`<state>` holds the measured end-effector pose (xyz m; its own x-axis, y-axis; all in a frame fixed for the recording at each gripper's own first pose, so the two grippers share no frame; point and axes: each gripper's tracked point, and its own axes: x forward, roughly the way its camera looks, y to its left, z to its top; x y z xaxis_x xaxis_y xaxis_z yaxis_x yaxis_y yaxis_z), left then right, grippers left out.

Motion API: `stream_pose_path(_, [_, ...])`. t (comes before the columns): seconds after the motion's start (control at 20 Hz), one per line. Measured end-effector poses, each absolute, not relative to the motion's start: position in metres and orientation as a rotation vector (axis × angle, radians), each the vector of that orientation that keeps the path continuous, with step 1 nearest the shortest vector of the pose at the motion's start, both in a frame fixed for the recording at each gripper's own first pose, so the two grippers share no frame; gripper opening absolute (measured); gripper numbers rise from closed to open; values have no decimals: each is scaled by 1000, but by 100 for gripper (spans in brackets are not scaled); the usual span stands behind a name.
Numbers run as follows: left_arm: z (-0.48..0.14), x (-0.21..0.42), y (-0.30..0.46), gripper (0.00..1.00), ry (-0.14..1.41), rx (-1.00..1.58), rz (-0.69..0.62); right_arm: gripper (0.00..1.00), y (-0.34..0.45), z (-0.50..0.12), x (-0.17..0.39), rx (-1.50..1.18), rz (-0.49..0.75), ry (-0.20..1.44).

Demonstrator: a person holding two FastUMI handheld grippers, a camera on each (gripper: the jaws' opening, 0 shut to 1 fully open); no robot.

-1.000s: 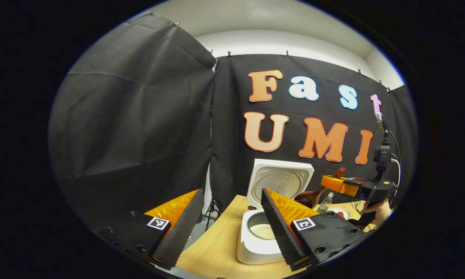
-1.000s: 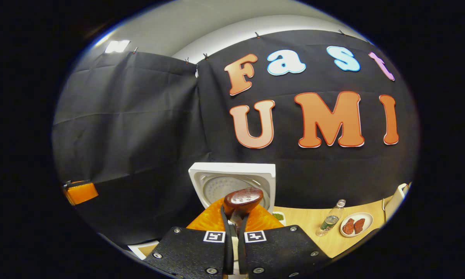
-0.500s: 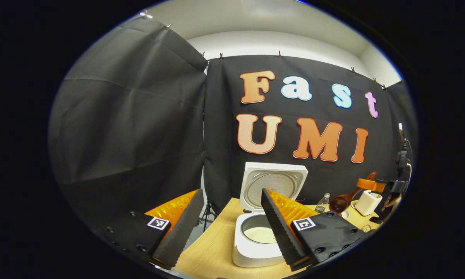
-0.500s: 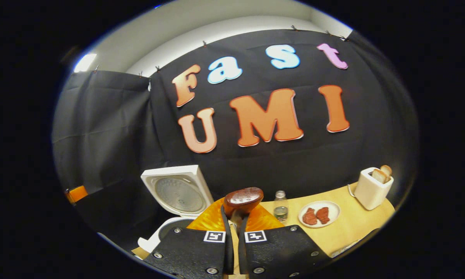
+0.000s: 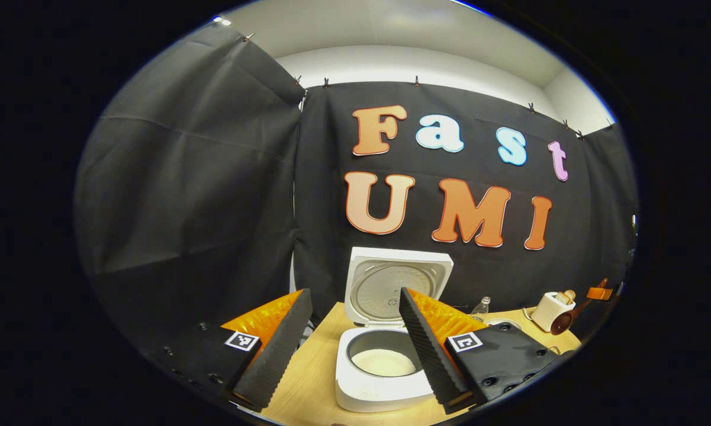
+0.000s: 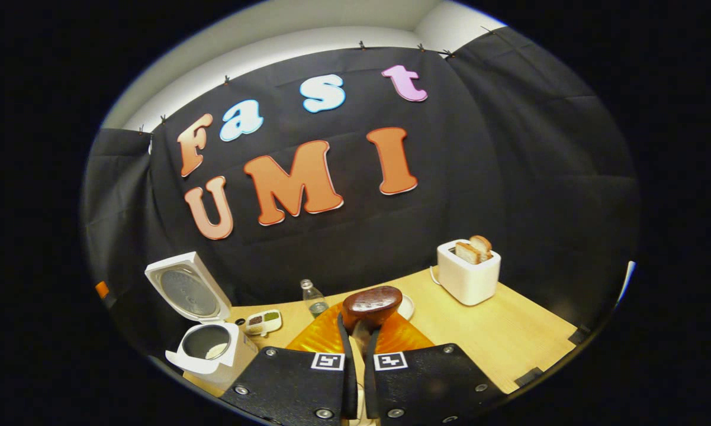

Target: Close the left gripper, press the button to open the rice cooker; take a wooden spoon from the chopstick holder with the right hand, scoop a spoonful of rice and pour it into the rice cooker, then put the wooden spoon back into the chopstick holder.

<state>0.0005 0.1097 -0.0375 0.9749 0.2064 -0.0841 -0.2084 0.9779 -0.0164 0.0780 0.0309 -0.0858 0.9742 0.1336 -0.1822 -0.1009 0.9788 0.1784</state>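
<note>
The white rice cooker stands open on the wooden table, lid upright, with white rice in its pot. My left gripper hangs open just in front of it, nothing between its fingers. In the right gripper view, my right gripper is shut on the handle of a dark wooden spoon, whose bowl sticks out past the fingertips. The cooker lies far off to its left. In the left gripper view, the spoon and right gripper show small at the far right.
A white toaster with bread slices stands at the back right of the table. A clear bottle, a small sectioned dish and a plate partly behind the spoon sit between cooker and toaster.
My right gripper has swung right with the spoon, away from the cooker and toward the toaster side. The left gripper stayed open and shifted slightly, so the cooker sits more centred.
</note>
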Motion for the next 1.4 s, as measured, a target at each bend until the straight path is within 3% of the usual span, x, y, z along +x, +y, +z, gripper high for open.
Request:
stream_pose_path(0.55, [-36, 5, 104, 100, 80, 32, 233, 4, -41, -189, 74, 228, -24, 387])
stream_pose_path(1.15, [-35, -8, 102, 100, 99, 17, 249, 4, -50, -257, 84, 338, -4, 556])
stream_pose_path(1.4, [-26, -4, 89, 100, 80, 29, 226, 19, -63, -259, 83, 407, -24, 564])
